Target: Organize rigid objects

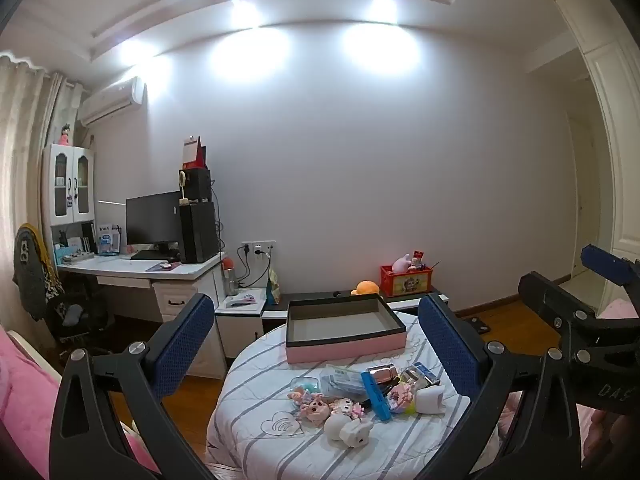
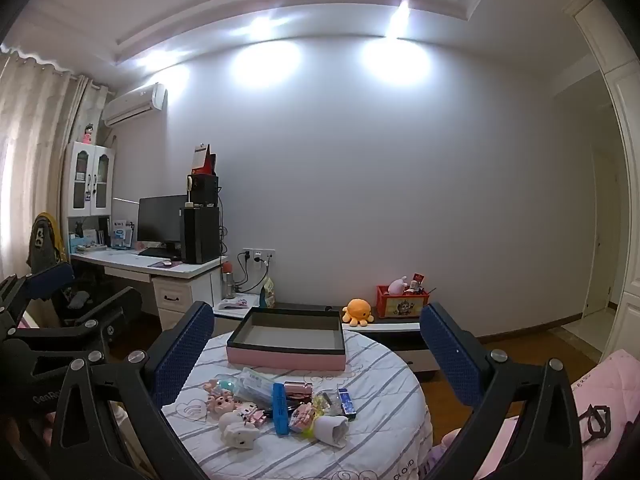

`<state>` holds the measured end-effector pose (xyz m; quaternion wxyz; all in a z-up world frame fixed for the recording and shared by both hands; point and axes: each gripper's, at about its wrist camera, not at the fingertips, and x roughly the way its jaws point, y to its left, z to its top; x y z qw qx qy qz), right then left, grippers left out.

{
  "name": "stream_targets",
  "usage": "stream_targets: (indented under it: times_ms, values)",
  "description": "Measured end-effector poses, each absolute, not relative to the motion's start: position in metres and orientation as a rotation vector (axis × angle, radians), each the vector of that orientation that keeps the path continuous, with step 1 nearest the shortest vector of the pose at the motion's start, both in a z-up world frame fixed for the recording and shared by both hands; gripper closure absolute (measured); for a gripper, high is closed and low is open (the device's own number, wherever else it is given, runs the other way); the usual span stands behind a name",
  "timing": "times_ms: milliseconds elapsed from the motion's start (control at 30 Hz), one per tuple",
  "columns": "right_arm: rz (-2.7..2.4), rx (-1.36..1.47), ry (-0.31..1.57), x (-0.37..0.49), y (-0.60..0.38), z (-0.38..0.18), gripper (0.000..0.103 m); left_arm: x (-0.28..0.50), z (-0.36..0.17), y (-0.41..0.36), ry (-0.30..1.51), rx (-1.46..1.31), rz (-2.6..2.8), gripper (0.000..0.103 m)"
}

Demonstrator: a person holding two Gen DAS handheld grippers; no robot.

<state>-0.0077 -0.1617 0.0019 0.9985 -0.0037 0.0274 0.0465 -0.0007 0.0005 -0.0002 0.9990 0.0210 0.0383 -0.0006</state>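
A round table with a striped white cloth [image 1: 280,452] [image 2: 384,440] holds an empty pink box with a dark rim [image 1: 344,346] [image 2: 286,354] at its far side. A pile of small toys lies in front of it: a blue bar [image 1: 376,396] [image 2: 281,408], white figures [image 1: 352,430] [image 2: 240,434], pink dolls [image 1: 316,404] [image 2: 222,396]. My left gripper [image 1: 320,340] is open and empty, held above the table's near side. My right gripper [image 2: 316,344] is open and empty beside it; it also shows in the left wrist view [image 1: 592,320].
A white desk with a monitor and a computer tower [image 1: 160,256] stands at the back left, with a chair [image 1: 68,312]. A low shelf behind the table carries an orange plush [image 2: 358,312] and a red crate [image 2: 402,300]. Pink bedding [image 2: 600,392] lies on the right.
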Motion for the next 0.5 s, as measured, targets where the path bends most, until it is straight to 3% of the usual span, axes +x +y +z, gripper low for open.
stream_targets:
  times_ms: [500]
  values:
    - [0.084,-0.013,0.068,-0.0101,-0.1607,0.0022,0.000,0.0003,-0.0007,-0.0017,0.099,0.054,-0.003,0.000]
